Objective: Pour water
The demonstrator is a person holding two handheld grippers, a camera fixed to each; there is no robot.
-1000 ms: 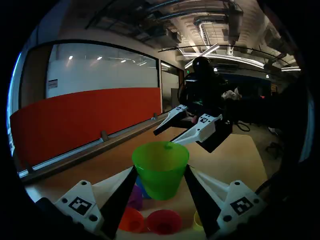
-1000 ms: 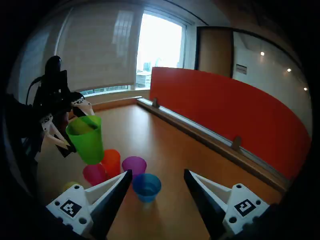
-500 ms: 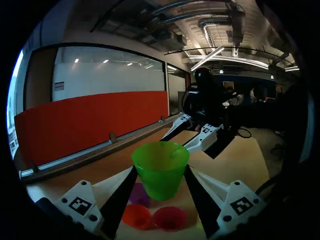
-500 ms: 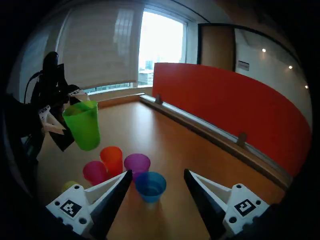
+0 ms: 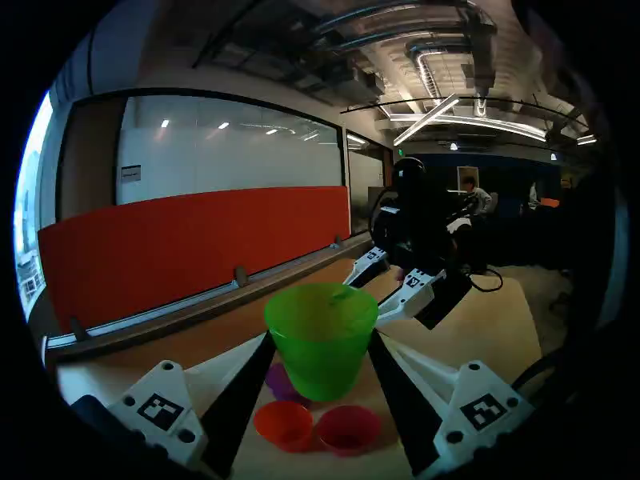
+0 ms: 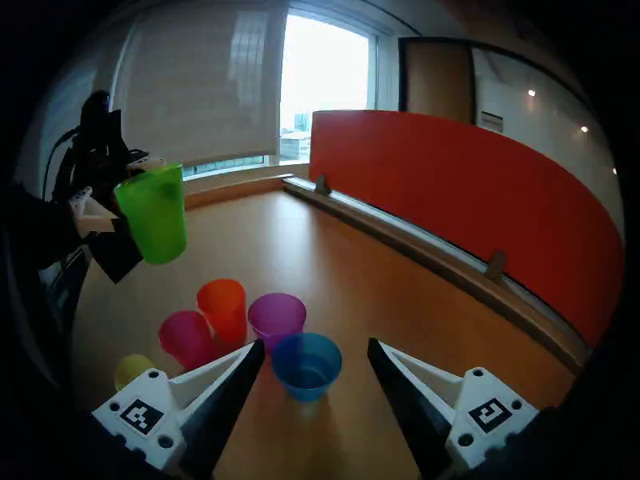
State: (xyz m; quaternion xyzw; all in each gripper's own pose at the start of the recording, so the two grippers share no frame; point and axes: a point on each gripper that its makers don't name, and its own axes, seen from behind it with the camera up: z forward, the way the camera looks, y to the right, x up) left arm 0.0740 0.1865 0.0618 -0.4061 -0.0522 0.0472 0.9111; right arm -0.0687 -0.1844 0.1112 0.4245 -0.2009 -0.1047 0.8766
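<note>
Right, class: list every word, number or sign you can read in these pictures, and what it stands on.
Nothing can be read.
Notice on the pale wall: too small to read.
Square markers on the left gripper: black-and-white patterns, no letters.

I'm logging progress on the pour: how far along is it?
Done: the left tool grips the green cup, held roughly upright above the wooden table. In hand: nothing is pouring; the right tool is open, the blue cup before it untouched. Left: tilting the green cup over a cup; whether either holds water I cannot tell.
</note>
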